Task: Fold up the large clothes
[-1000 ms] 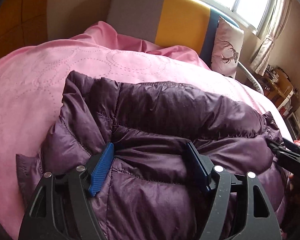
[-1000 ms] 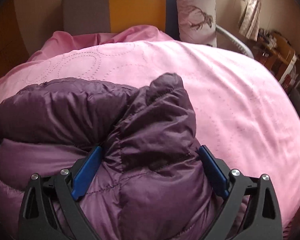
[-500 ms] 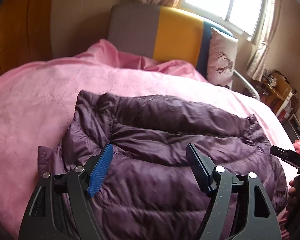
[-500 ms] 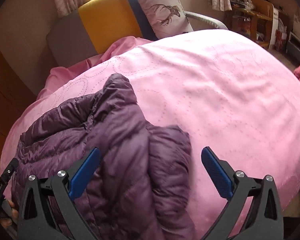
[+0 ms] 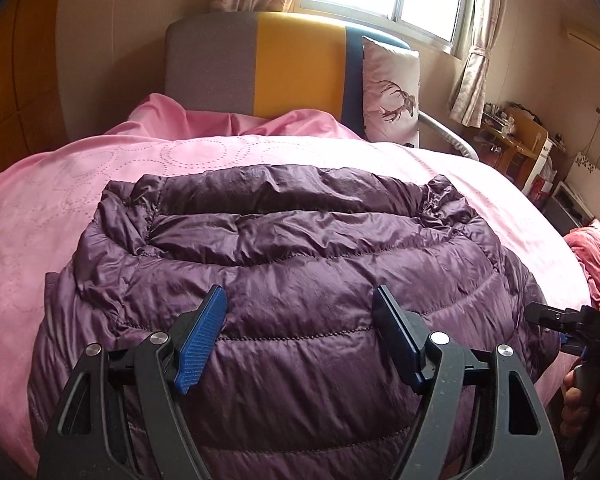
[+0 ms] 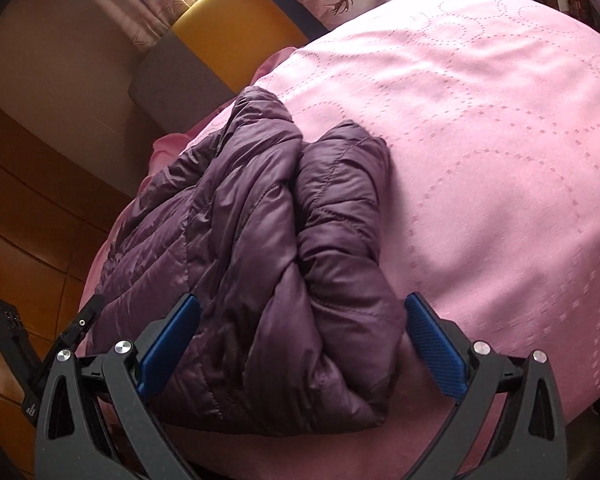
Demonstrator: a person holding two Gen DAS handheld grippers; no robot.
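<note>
Now I am hovering my left gripper and right gripper, fingers apart and empty, over the jacket lying folded on the bedspread; next I am probably needing another fold, gripping its near edge.

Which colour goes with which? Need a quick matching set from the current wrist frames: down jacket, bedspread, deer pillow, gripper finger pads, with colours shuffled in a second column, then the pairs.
Things:
1. down jacket
2. bedspread
3. deer pillow
4. finger pads of the left gripper

Colours:
A. blue
B. pink with dotted circles
C. dark purple
D. white with a dark stag print

Pairs: 1-C, 2-B, 3-D, 4-A
</note>
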